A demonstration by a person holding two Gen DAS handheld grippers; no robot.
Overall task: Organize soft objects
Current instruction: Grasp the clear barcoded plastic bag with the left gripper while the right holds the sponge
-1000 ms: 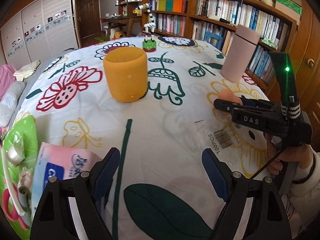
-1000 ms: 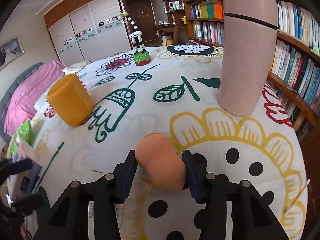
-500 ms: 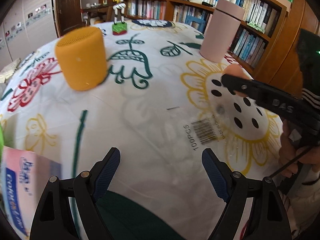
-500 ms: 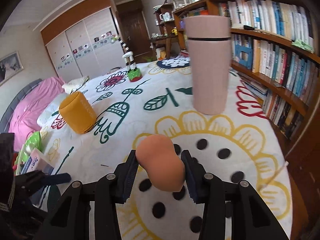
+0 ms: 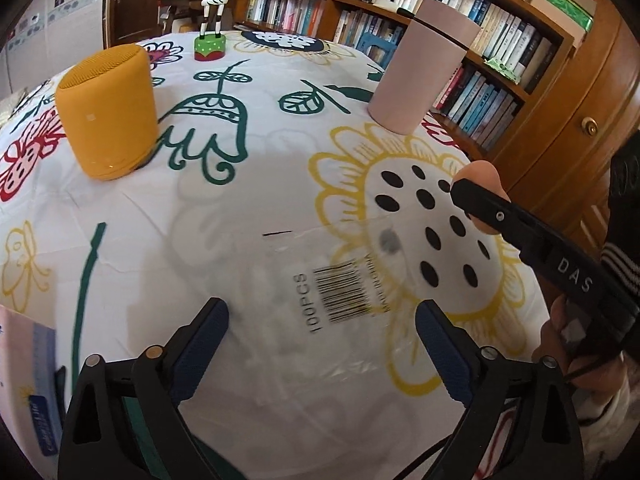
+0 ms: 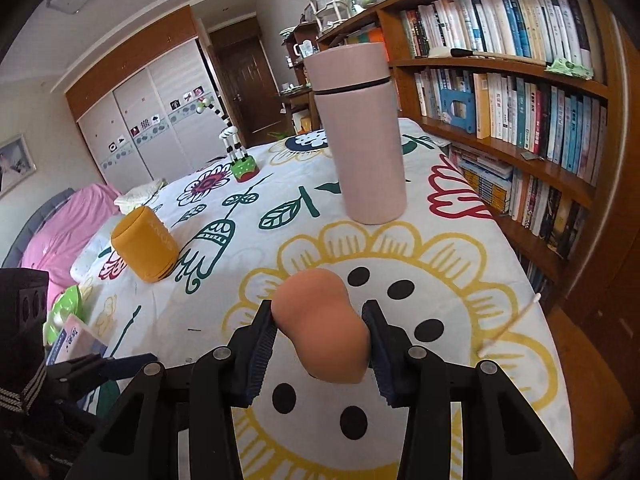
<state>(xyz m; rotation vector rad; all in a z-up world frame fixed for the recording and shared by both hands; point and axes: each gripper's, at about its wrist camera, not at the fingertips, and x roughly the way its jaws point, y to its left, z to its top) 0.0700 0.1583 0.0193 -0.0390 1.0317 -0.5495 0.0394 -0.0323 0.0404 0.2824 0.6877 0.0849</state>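
"100PCS" and a barcode are read on a clear plastic bag (image 5: 340, 300), possibly cotton swabs, on the flower-print bedspread (image 5: 280, 128). Left tool (image 5: 320, 332) is held wide; peach egg-shaped sponge (image 6: 324, 332) is clamped in "DAS"-marked right tool (image 6: 320, 344).

Right gripper (image 6: 320, 344) jaws clamp a sponge (image 6: 324, 332); left gripper (image 5: 322, 344) jaws gape.

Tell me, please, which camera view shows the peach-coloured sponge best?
The right wrist view: the peach sponge sits whole and close between the right gripper pads. The left wrist view shows only its tip behind a black finger.
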